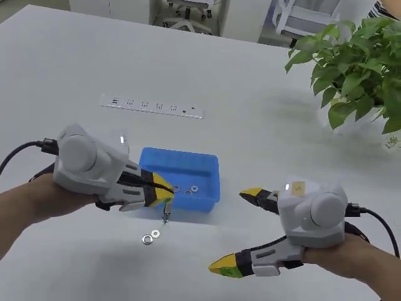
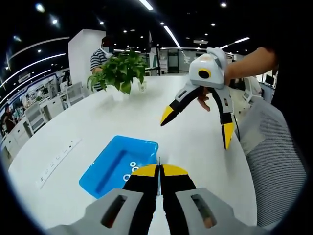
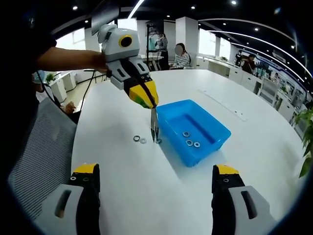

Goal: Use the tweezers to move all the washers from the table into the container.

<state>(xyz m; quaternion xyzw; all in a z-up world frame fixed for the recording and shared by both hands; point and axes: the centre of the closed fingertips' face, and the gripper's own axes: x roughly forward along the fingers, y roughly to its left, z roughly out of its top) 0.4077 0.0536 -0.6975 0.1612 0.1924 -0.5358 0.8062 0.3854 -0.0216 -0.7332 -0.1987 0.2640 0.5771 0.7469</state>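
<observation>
Left gripper (image 1: pixel 166 190): jaws shut tight on the tweezers (image 1: pixel 166 213), over the near edge of the container (image 1: pixel 150 162).
Tweezers: pointing down, tips at the table (image 1: pixel 75 63) just beside the container's near wall; in the right gripper view (image 3: pixel 154 125) a small speck at the tips, too small to tell what.
Right gripper (image 1: pixel 233 230): jaws spread wide, holding nothing, well to the right of the container.
Loose washers (image 1: pixel 147 239): two, side by side on the table, near the tweezer tips and in front of the container.
Stored washers (image 1: pixel 194 187): three, lying on the container floor near its front right corner.
Container: blue, shallow, rectangular, flat on the table between the grippers.
Power strip (image 1: pixel 152 105): white, behind the container.
Plant (image 1: pixel 357 69): green, at the far right.
</observation>
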